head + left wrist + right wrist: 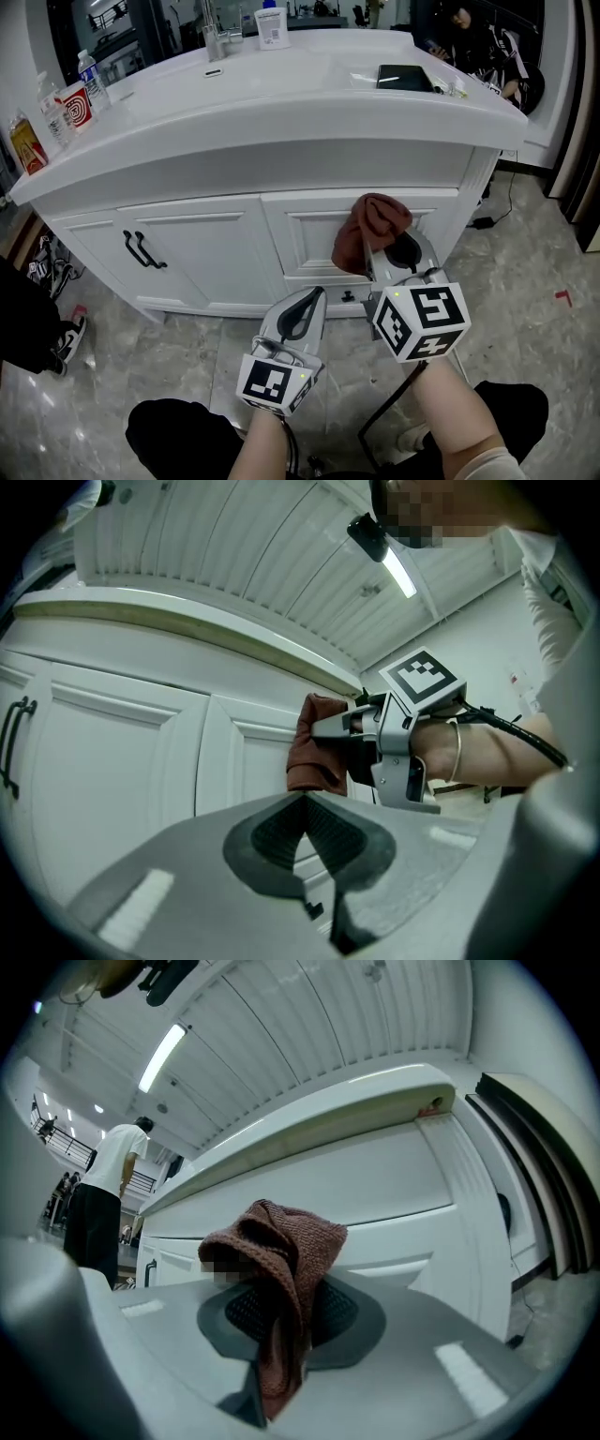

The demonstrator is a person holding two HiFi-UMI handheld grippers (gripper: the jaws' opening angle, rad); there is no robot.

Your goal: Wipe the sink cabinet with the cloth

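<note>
The white sink cabinet [225, 246] stands in front of me, with doors and a drawer front under a white countertop. A reddish-brown knitted cloth [370, 230] hangs bunched from my right gripper [380, 246], which is shut on it and holds it against the cabinet's right panel. The right gripper view shows the cloth [281, 1260] pinched between the dark pads, draping down. My left gripper [311, 292] is shut and empty, lower and to the left, apart from the cabinet. From the left gripper view, the cloth [314, 747] and the right gripper [347, 726] appear ahead.
Black handles [142, 251] sit on the left doors. The countertop [281, 98] carries bottles and cartons [56, 112] at the left, a faucet [214, 37], a white container [272, 26] and a dark tablet [405, 78]. A person [478, 47] sits at the far right. A cable [497, 208] crosses the marble floor.
</note>
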